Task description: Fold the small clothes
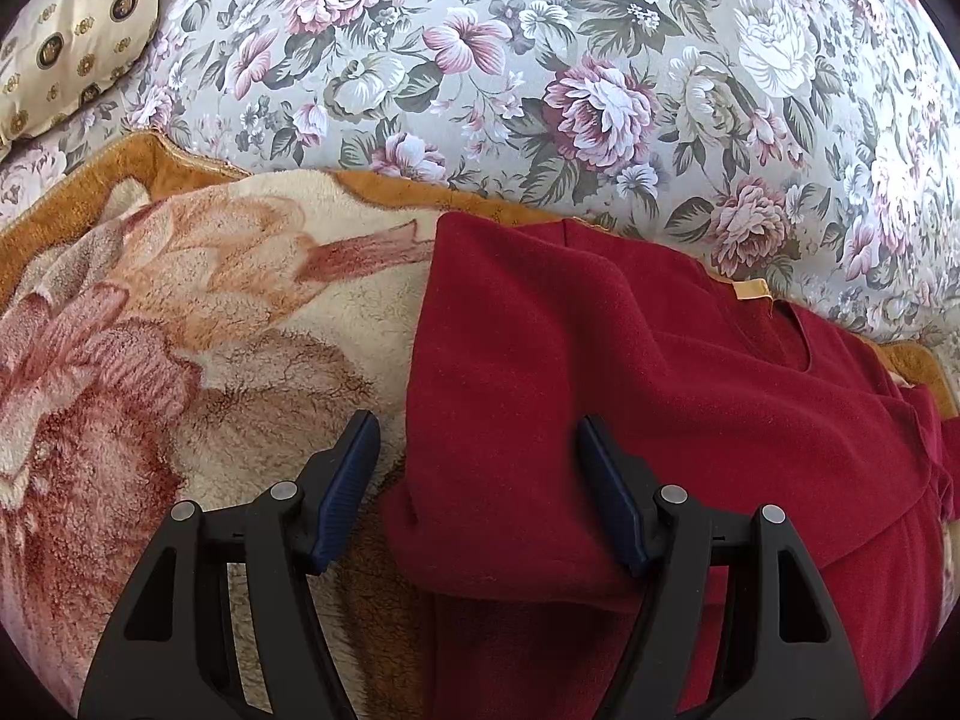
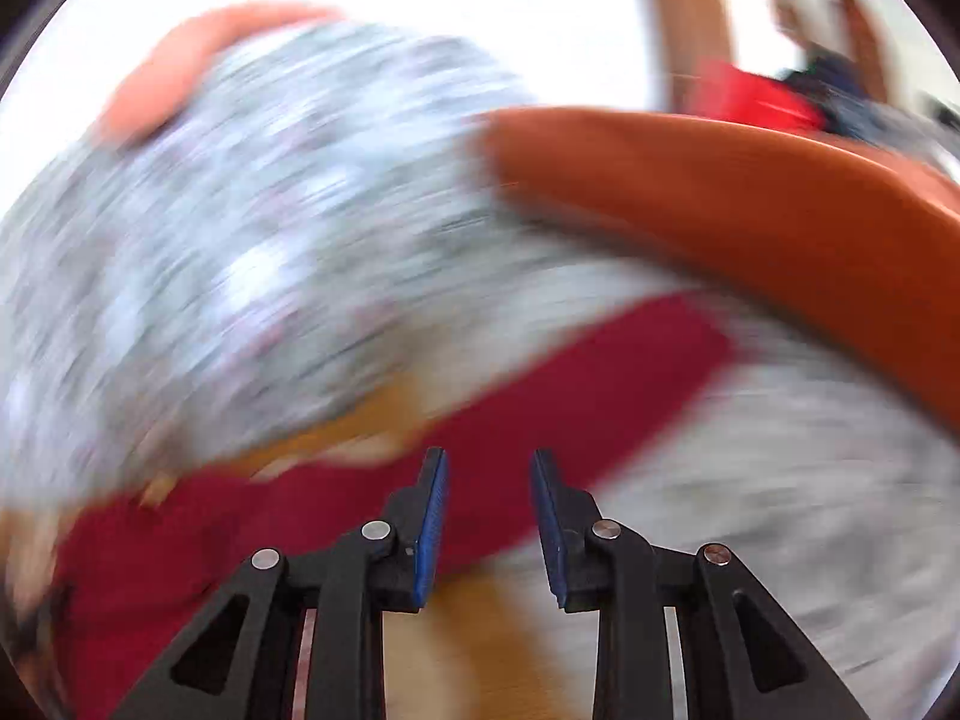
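In the left wrist view, the dark red sweater [image 1: 630,396] lay on a plush blanket [image 1: 198,312] with a big flower print and an orange border. Its left part was already folded over the body, leaving a straight edge down that side. A small yellow label [image 1: 750,288] showed at the neckline on the sweater's far side. Beyond the sweater rose the floral sofa back [image 1: 540,78], and a cream patterned cushion [image 1: 66,30] sat far off past the sweater's folded edge. The left gripper [image 1: 478,441] hung over the sweater's near folded edge, its fingers spread wide and holding nothing, one blue pad over the blanket, the other over red cloth.

The right wrist view was heavily smeared by motion. A band of the sweater [image 2: 540,408] ran just ahead of the right gripper [image 2: 488,474], whose fingers stood partly apart with nothing between them. An orange wooden armrest [image 2: 750,222] curved beyond the sweater, with the blurred floral upholstery [image 2: 270,228] beside it.
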The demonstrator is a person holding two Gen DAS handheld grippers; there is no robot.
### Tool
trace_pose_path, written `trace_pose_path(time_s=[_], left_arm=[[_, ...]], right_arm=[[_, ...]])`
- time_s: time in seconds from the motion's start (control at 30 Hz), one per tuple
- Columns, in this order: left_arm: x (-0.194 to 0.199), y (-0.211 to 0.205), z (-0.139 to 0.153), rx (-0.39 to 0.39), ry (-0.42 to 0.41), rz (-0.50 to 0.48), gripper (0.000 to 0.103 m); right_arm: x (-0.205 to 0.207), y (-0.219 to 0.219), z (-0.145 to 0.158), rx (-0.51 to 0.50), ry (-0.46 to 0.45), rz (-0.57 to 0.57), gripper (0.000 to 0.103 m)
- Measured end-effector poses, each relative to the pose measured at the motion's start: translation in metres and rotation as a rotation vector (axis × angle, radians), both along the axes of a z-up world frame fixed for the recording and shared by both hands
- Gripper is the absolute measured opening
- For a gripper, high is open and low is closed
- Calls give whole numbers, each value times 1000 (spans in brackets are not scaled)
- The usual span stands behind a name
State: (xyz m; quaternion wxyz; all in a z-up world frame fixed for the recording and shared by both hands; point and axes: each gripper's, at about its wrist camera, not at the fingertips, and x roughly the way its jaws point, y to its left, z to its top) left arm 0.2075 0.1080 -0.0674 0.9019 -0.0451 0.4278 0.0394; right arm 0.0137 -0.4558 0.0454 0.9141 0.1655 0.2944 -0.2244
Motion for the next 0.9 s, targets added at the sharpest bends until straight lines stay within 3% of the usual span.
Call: trace_pose_path(time_s=[0.07, 0.17, 0.2, 0.4, 0.53, 0.67, 0.8, 0.9], left_arm=[[-1, 0, 0, 0, 0, 1, 69], [-1, 0, 0, -2, 0, 1, 69], [-1, 0, 0, -3, 0, 1, 69], [0, 0, 0, -3, 0, 1, 69], [0, 1, 0, -6, 2, 1, 69], [0, 1, -1, -16, 10, 0, 69], [5, -3, 4, -4, 49, -8, 69], [-6, -11, 35, 22, -49, -3, 69]], right_arm=[[-16, -47, 0, 67, -18, -99, 27], [-16, -83, -10, 198, -9, -115, 28], [-17, -90, -11, 229, -44, -101, 28], [-1, -101, -12, 277, -111, -70, 26], [5, -102, -14, 316, -162, -116, 22], [-2, -99, -15, 338, -195, -141, 7], [6, -60, 0, 244, -189, 8, 6], [24, -2, 5, 230, -181, 220, 6]])
